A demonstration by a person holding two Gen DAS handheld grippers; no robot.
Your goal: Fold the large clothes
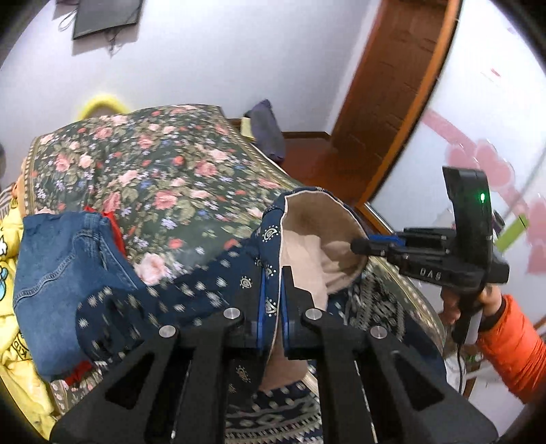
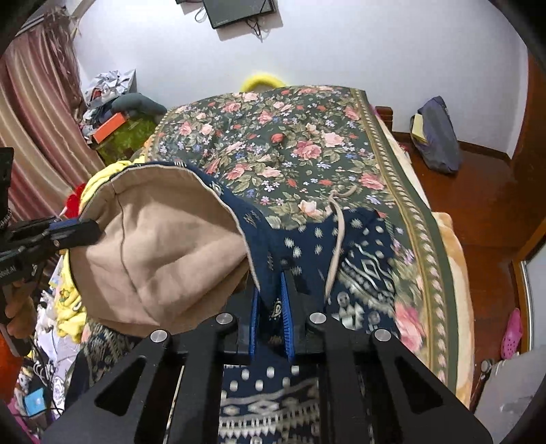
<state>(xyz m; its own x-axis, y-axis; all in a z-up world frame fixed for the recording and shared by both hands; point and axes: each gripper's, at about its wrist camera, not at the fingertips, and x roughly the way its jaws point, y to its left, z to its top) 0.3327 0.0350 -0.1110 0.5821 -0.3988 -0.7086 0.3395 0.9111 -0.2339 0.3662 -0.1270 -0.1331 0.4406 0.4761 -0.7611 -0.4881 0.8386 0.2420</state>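
- While both grippers point down over the bed [image 2: 440, 239], each is clamped on the navy patterned hoodie [image 2: 361, 259].
- Left gripper [image 1: 272, 293] pinches the hood's navy edge, its blue pads nearly together on the cloth.
- Right gripper [image 2: 269, 307] is likewise closed on a navy fold beside the tan hood lining [image 2: 160, 259].
- Between them the hood hangs open above the floral bedspread [image 2: 290, 136].
- Blue jeans [image 1: 65, 273] lie to the left, partly on yellow clothing [image 1: 13, 355].

Was a home bedroom: bed under a floral cover [image 2: 290, 150], wooden door [image 1: 392, 85], striped curtain [image 2: 37, 136], wall-mounted screen [image 2: 239, 12], pink slippers [image 2: 512, 333] on wooden floor [image 2: 477, 205].
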